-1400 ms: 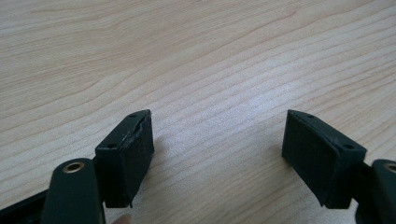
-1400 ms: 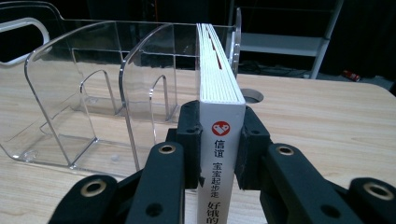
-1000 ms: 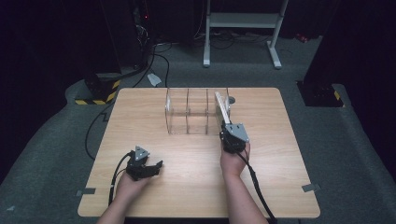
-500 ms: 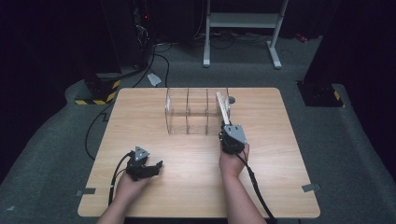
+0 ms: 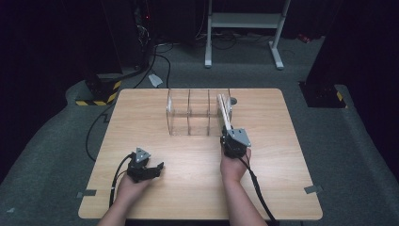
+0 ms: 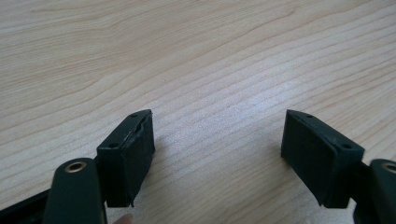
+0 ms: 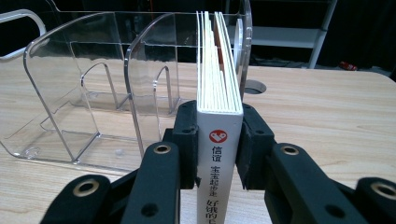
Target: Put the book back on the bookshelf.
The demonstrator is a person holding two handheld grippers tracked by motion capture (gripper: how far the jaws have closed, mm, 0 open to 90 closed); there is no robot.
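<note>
A white book (image 5: 225, 112) stands upright in the rightmost slot of a clear acrylic rack (image 5: 190, 113), its spine toward me. My right gripper (image 5: 229, 135) is shut on the spine end of the book (image 7: 217, 70), one black pad on each cover (image 7: 218, 144). Its jaws have just been opening slightly, with the book still between the pads. The rack's other slots (image 7: 84, 93) hold nothing. My left gripper (image 5: 157, 168) rests low on the table at the front left, open, with bare wood between its pads (image 6: 217, 154).
The wooden table (image 5: 282, 155) has a round cable hole (image 5: 233, 100) just behind the rack. Cables, a white stand and a black case with yellow striping sit on the grey floor beyond the far edge.
</note>
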